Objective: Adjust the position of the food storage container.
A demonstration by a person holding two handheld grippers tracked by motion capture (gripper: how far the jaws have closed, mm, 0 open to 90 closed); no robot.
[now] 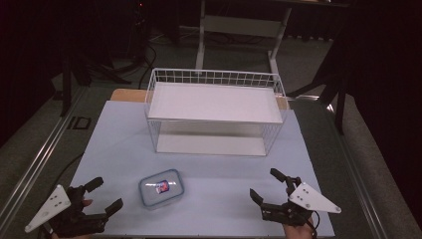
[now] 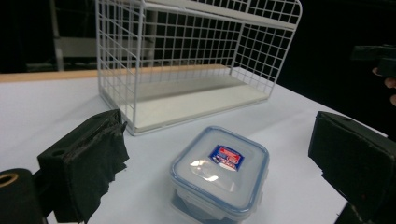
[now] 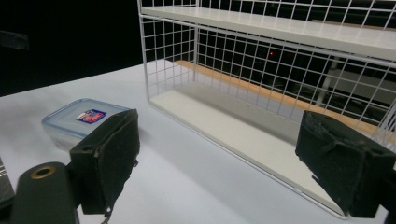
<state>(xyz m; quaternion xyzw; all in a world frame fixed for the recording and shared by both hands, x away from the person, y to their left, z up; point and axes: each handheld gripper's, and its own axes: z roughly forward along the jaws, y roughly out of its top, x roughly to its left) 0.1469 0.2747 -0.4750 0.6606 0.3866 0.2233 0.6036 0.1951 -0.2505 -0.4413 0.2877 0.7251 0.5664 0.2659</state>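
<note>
My left gripper [image 1: 102, 195]: jaws spread wide, nothing between them, resting at near table edge. My right gripper [image 1: 268, 186]: likewise wide open, empty. Lidded plastic container [image 1: 160, 188]: on table sheet [image 1: 119, 144], just right of left gripper, well left of right gripper, untouched; in left gripper view it lies ahead between jaws. White wire shelf rack [image 1: 215, 112]: beyond both grippers, both tiers bare. My judgement: work at start; approach, grasp, transfer to rack all remain.

2 black grippers [image 1: 102, 195] [image 1: 268, 185], padded jaws, grey 3-cornered plates.
</note>
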